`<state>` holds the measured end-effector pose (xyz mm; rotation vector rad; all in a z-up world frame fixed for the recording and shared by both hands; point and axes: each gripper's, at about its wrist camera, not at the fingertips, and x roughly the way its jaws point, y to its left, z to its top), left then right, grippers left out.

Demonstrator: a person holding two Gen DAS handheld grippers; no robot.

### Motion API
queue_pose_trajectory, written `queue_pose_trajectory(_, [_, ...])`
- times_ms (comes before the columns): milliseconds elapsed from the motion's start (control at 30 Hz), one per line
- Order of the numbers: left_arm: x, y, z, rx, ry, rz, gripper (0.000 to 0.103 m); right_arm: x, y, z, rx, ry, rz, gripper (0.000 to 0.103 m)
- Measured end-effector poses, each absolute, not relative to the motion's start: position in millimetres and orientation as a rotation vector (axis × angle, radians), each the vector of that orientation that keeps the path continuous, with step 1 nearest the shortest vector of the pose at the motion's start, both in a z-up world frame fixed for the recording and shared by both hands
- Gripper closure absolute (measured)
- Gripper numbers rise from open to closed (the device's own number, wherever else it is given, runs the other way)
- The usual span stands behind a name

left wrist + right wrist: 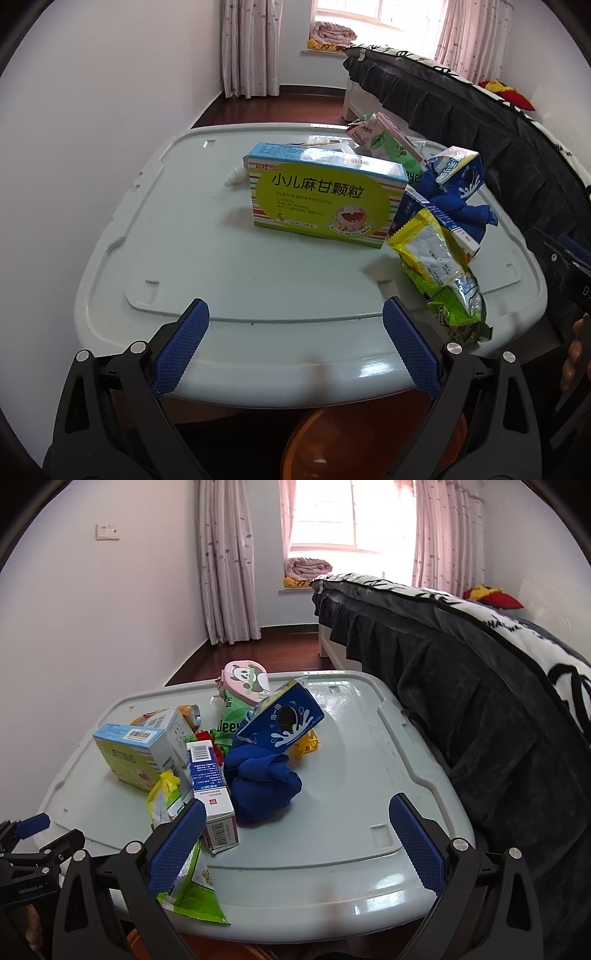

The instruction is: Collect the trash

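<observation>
Trash lies on a pale grey plastic lid (207,258) (369,760). A green-yellow medicine box (321,205) (129,757) stands in the middle. A crumpled green-yellow snack wrapper (443,280) (184,882) lies at the near edge. A blue Oreo box (458,173) (284,720) leans on a blue cloth (262,786). A blue-white carton (212,794) and a panda tissue pack (245,681) sit among them. My left gripper (295,321) is open and empty over the lid's near edge. My right gripper (297,816) is open and empty, its left finger beside the wrapper.
An orange bin (354,443) sits below the lid's near edge. A bed with a dark skirt (461,686) runs along the right side. A white wall is on the left. Small red and yellow toy pieces (306,744) lie behind the cloth.
</observation>
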<state>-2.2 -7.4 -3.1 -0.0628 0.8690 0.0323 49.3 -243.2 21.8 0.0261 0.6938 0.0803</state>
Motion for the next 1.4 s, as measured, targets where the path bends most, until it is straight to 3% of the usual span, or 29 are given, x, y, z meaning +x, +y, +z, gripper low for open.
queue_pose_trajectory(1400, [-9, 3, 4, -0.116, 0.823, 0.037, 0.01, 51, -252, 16, 0.101, 0.737, 0.135, 0.005])
